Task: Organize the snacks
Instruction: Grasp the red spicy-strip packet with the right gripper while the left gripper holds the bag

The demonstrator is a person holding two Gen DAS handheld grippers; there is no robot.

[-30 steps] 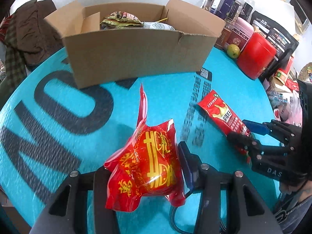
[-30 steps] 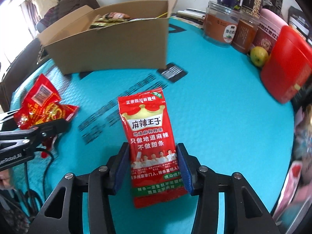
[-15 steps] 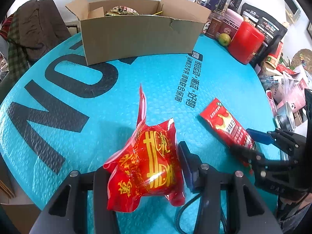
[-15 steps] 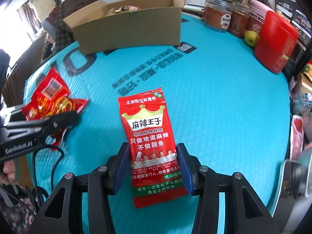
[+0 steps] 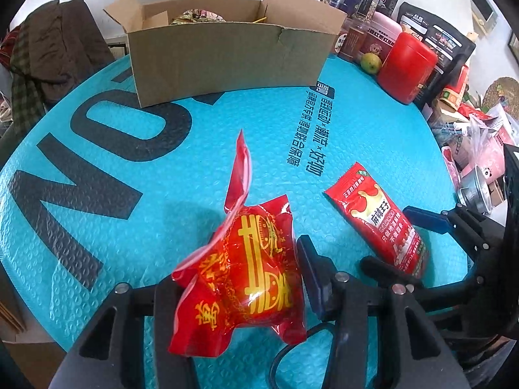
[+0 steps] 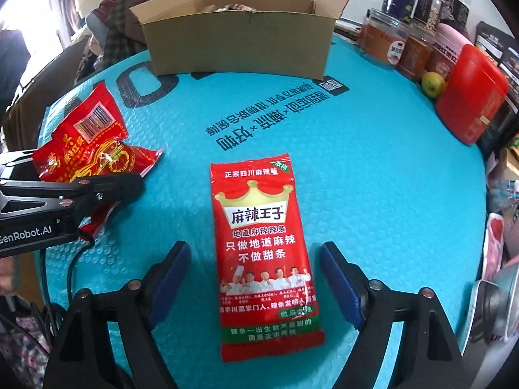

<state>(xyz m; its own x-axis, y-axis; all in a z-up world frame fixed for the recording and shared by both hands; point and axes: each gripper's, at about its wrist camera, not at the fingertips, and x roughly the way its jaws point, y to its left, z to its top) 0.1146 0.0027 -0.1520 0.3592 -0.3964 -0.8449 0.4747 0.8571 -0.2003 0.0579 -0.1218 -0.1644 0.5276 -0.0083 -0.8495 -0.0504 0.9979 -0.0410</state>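
My left gripper is shut on a puffy red snack bag with gold characters, low over the near edge of the round teal table. The bag also shows in the right wrist view. My right gripper is open, its jaws standing either side of a flat red spicy-strip packet that lies on the table. The packet also shows in the left wrist view. An open cardboard box holding some snacks stands at the far side of the table.
At the far right stand a red canister, a green fruit, several jars and dark pouches. Clothes lie heaped at the far left. Clutter sits beyond the table's right edge.
Both grippers pulled back from the box toward the near edge. My right gripper opened and let the spicy-strip packet go onto the table. My left gripper kept its bag.
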